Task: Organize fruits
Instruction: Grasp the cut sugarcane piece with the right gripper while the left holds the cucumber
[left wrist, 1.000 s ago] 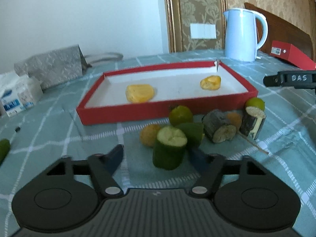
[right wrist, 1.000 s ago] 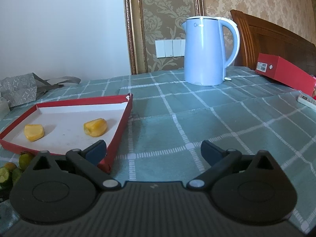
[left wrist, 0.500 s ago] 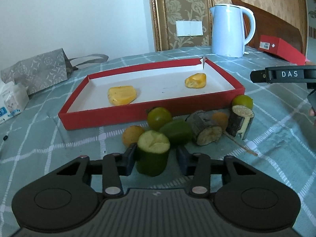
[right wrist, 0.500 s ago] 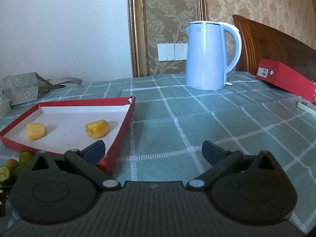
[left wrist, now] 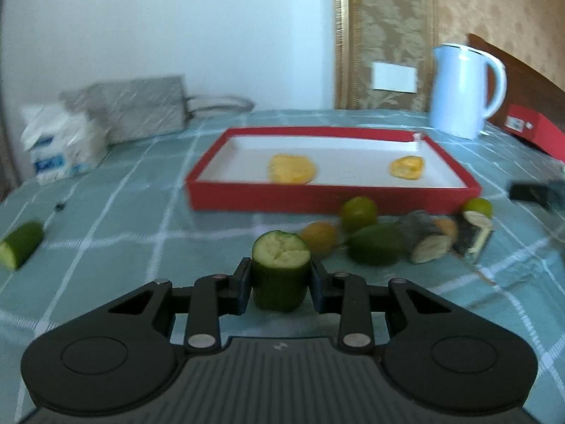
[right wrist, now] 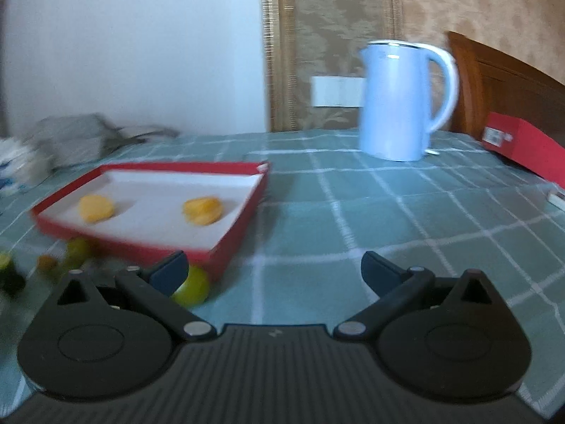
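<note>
My left gripper (left wrist: 280,284) is shut on a green cucumber chunk (left wrist: 280,270), held upright in front of the fruit pile. The pile has a green lime (left wrist: 358,209), a small orange fruit (left wrist: 319,236), a green fruit (left wrist: 376,243) and cut pieces (left wrist: 429,238). The red tray (left wrist: 332,196) behind holds two yellow pieces (left wrist: 291,173) (left wrist: 406,167). Another cucumber piece (left wrist: 21,250) lies far left. My right gripper (right wrist: 273,272) is open and empty near the tray's corner (right wrist: 226,251), with a lime (right wrist: 192,286) by its left finger.
A light blue kettle (left wrist: 462,90) stands at the back right, a red box (left wrist: 536,132) beside it. A grey bag (left wrist: 137,107) and a tissue pack (left wrist: 58,152) sit at the back left. The green checked tablecloth (right wrist: 388,219) covers the table.
My left gripper closed on the cucumber chunk and has swung left, away from the pile. My right gripper has moved closer to the tray corner, bringing a lime into view.
</note>
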